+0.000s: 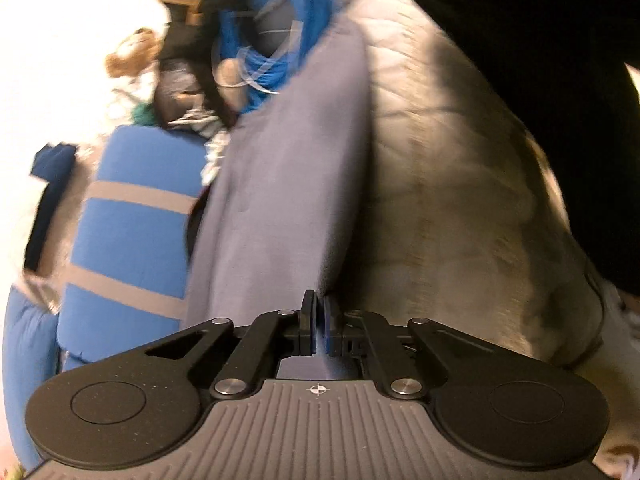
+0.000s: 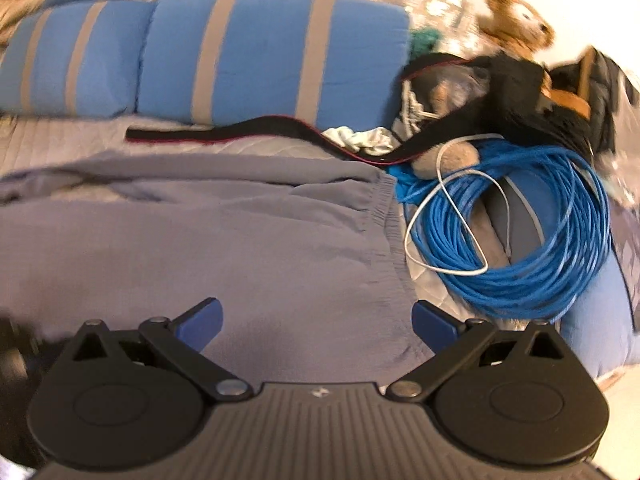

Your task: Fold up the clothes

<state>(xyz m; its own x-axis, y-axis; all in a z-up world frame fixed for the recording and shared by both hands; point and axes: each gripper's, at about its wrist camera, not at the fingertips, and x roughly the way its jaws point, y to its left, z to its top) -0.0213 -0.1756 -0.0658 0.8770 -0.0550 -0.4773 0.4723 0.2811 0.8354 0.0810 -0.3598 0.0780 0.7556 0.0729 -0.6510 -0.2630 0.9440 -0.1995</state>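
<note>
Quilted bed cover (image 2: 60,136) carries grey garment (image 2: 200,240), striped blue pillows (image 2: 260,52), blue cable coil (image 2: 540,240), teddy bear (image 2: 516,20).

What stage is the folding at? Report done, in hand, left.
Done: the grey garment lies spread on the bed, no finished fold visible.
In hand: the left gripper is shut at the garment's edge; whether cloth is pinched is unclear. The right gripper hovers open over it.
Left: apparently all the folds.

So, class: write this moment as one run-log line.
left gripper: shut on grey garment | right gripper: open above garment | blue cable coil: beside garment
</note>
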